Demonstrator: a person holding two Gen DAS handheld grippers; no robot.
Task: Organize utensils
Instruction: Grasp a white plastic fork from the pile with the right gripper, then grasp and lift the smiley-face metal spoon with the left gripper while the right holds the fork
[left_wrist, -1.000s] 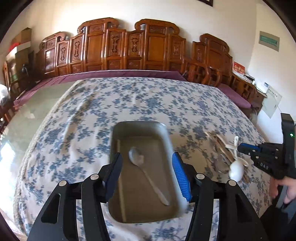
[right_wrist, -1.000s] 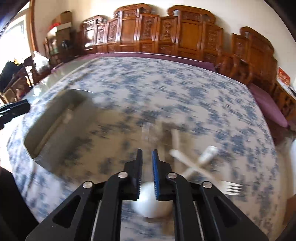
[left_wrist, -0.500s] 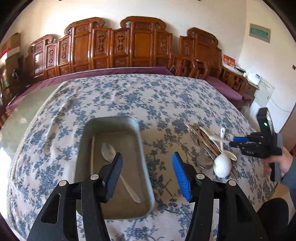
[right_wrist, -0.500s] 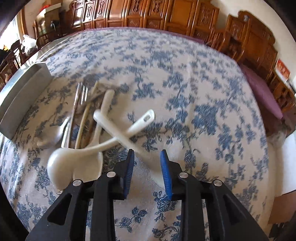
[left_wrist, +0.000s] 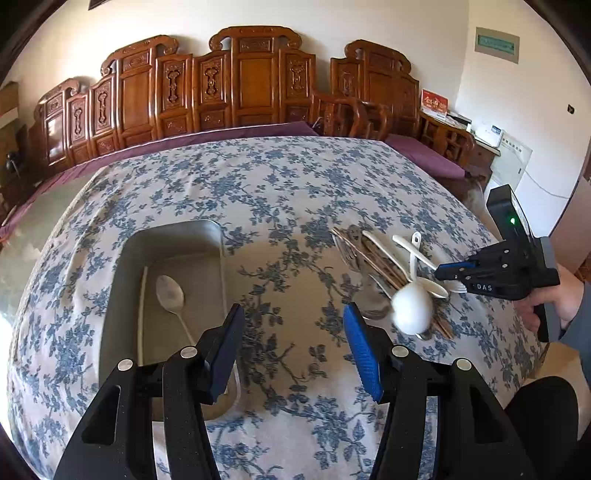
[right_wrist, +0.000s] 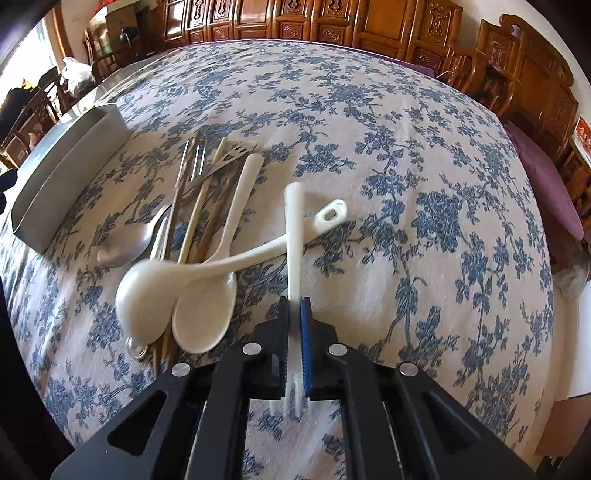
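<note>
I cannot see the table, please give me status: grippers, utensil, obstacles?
Right gripper shut on white plastic fork. Left gripper open, empty, by metal tray. Ladle handle crosses under fork.

Tray (left_wrist: 122, 295) w/ spoon (left_wrist: 170, 295) inside sits left of utensil pile (left_wrist: 373, 258).

Setting was a home dining room. A large table (left_wrist: 280, 192) under a blue-flowered cloth (right_wrist: 388, 155) filled the space. Carved wooden high-backed chairs (left_wrist: 255, 77) stood in a row against a plain white wall (left_wrist: 332, 22). Purple cushions (left_wrist: 424, 155) lay on side seating. Household cutlery (right_wrist: 207, 206) lay loose on the cloth beside a metal tray (left_wrist: 122, 280).
</note>
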